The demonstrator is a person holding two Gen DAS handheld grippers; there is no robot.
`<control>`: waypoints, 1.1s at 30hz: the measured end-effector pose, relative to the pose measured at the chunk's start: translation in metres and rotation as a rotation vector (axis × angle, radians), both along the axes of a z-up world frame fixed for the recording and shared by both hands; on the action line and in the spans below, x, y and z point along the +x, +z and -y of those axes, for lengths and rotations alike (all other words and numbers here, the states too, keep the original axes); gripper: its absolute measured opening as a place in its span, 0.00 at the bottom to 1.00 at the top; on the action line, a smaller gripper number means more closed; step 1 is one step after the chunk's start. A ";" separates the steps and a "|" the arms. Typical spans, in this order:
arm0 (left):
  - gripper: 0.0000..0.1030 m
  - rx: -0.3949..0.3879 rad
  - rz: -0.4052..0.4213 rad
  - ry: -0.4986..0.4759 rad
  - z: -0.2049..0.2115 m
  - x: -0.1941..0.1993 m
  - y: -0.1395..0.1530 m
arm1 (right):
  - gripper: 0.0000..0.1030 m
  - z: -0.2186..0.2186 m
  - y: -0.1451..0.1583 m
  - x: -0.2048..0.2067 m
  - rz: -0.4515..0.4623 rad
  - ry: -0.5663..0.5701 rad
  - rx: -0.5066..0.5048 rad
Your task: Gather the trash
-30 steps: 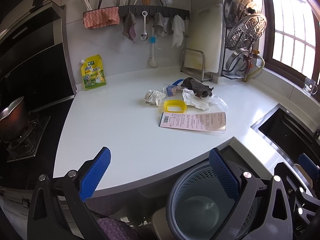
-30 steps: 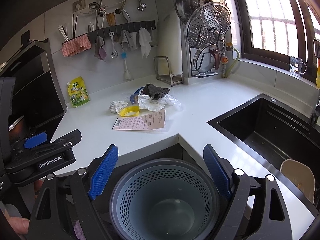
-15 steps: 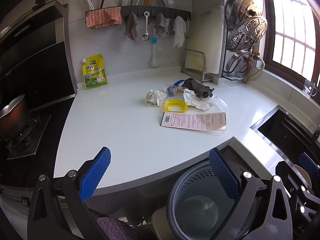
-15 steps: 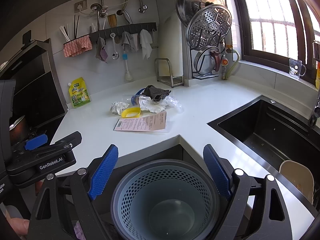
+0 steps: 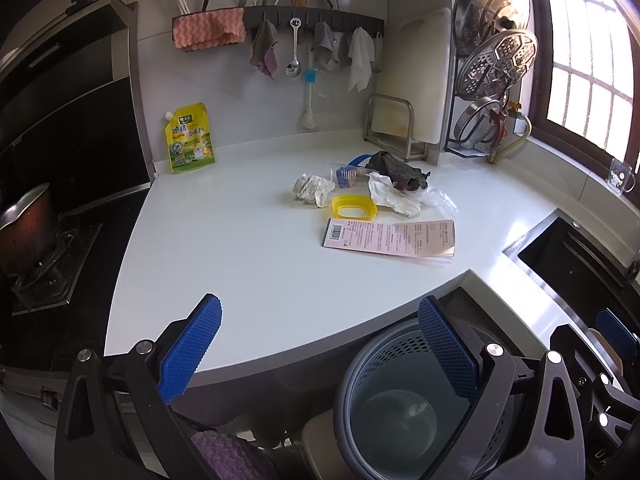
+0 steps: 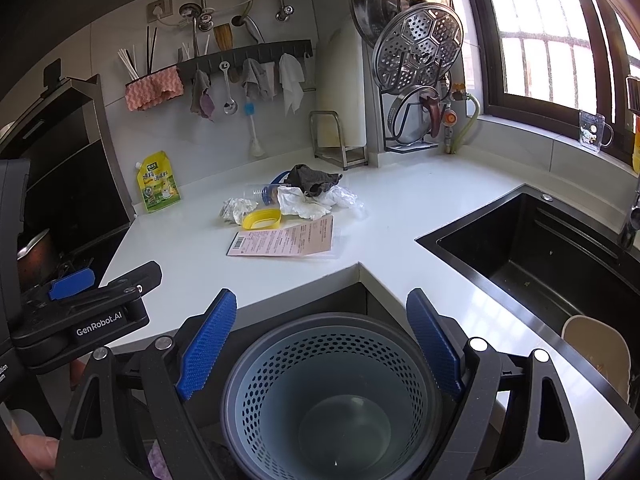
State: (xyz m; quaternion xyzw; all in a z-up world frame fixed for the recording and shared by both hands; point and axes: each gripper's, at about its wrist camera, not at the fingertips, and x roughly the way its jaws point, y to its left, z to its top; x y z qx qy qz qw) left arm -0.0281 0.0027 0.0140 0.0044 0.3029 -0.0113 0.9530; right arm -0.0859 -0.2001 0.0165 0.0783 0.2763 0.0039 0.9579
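Left claw with blue-padded fingers spread wide, gripping nothing, right claw likewise spread wide and unladen, both level, side by side

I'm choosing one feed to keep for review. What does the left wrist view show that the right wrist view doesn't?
Only the left wrist view shows the whole stove grate under the pot. Only the right shows the sink basin, the beige item in it, and the left gripper from outside. Both show the trash pile, including the yellow ring, the printed card, and the empty bin.
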 end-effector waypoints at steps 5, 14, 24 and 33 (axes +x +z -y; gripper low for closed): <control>0.94 0.002 -0.004 0.006 0.000 0.002 -0.002 | 0.81 0.003 -0.005 0.003 -0.008 0.000 0.009; 0.94 0.003 -0.027 0.004 0.003 0.011 -0.009 | 0.81 0.010 -0.015 0.010 -0.030 -0.009 0.025; 0.94 -0.001 -0.032 0.003 0.002 0.014 -0.011 | 0.81 0.010 -0.020 0.013 -0.041 -0.008 0.030; 0.94 0.012 -0.046 0.004 0.003 0.021 -0.015 | 0.81 0.013 -0.029 0.023 -0.055 0.000 0.048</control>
